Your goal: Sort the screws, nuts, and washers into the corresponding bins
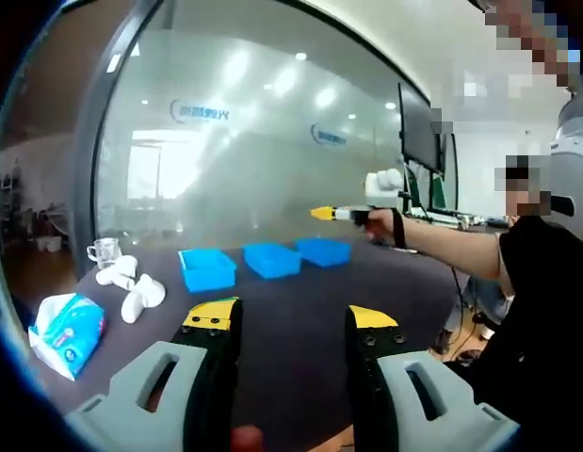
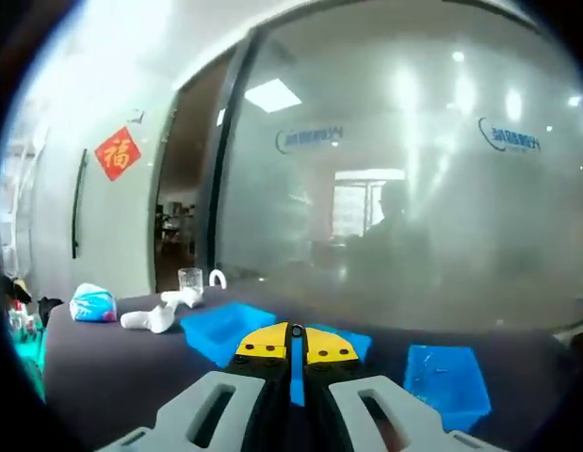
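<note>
Hovering, nothing picked yet. Left claw: jaws wide, empty. Right claw: jaws closed, empty. 3 blue bins at 12 o'clock on bench; next, locate hardware, unseen.

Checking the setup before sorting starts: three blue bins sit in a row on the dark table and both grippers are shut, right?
Not quite. The left gripper is open, its jaws well apart in the left gripper view. The right gripper is shut, and the three blue bins do sit in a row on the dark table.
</note>
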The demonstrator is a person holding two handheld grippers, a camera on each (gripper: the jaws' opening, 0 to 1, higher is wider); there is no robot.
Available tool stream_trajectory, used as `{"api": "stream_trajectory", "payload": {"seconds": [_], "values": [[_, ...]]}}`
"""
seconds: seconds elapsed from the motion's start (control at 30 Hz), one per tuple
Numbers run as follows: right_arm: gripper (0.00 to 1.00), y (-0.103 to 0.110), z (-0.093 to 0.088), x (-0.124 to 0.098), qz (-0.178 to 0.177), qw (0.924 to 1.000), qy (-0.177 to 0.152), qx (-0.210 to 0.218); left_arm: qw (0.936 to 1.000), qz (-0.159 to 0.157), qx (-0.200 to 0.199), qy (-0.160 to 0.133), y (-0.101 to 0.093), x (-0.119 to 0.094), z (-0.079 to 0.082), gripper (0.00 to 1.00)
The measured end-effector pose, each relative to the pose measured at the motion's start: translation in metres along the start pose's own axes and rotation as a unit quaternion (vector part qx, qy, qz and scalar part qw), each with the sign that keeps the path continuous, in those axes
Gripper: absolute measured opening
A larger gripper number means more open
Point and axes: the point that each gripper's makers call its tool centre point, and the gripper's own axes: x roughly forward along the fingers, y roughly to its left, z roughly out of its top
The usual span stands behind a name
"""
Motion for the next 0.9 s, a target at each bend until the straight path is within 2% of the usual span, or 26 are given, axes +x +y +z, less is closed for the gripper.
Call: {"api": "stream_trajectory", "payload": {"seconds": [0.43,0.6,0.9], "values": [[0.02,-0.016,-0.009,0.072,-0.031,0.9984,0.041,-0.025,1.0,0.002,-0.003,-0.001,-0.001,-0.001,-0.002,0.43],[0.02,-0.016,-0.017,0.083,-0.035,0.9974,0.053,-0.033,1.0,0.004,-0.004,-0.001,0.0,-0.003,-0.002,0.43],[0.02,-0.008,-0.021,0.085,-0.037,0.997,0.056,-0.038,1.0,0.009,-0.003,0.0,0.002,-0.006,-0.002,0.43]]}}
